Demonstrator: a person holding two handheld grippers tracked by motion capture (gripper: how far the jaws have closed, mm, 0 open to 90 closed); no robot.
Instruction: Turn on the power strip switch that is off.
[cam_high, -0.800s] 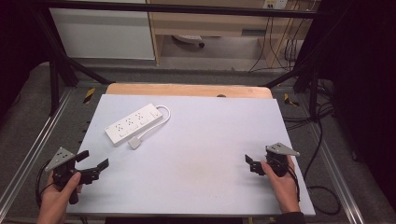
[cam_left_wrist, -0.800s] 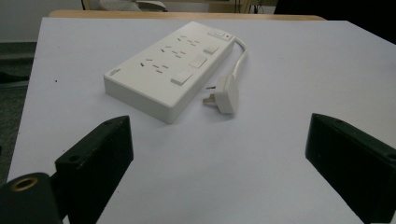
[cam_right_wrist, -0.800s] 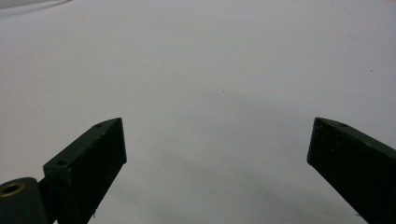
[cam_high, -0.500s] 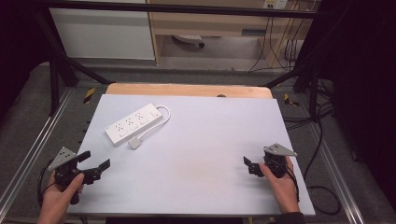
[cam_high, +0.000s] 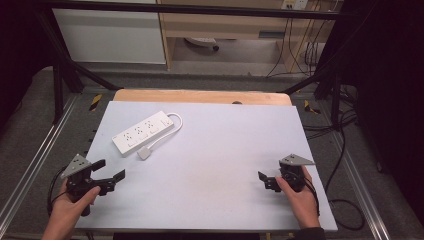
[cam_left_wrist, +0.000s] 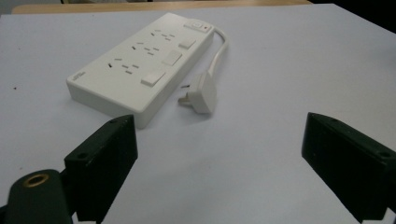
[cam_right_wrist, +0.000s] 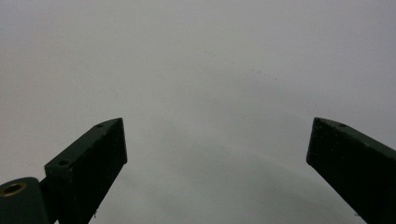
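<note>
I hold a gripper in each hand over a white table (cam_high: 215, 165). My left gripper (cam_high: 109, 173) is at the near left corner of the table. Its two black jaws stand wide apart, and nothing is between them. It points toward the far side, at a white power strip (cam_high: 143, 133).

The power strip lies flat on the far left part of the table. It is turned a bit, so one end is farther away than the other. In the left gripper view, the power strip (cam_left_wrist: 140, 65) has three sets of holes and three white switches on top. A white cord (cam_high: 172, 126) comes out of its far end, bends around, and runs back beside it. At the end of the cord is a white plug (cam_left_wrist: 201, 93). The plug lies on the table just beside the near end of the strip. The power strip and the plug are well apart from my left gripper.

My right gripper (cam_high: 266, 181) is at the near right side of the table, far from the power strip. Its jaws are apart too, and they hold nothing. In the right gripper view I see bare table between them.
</note>
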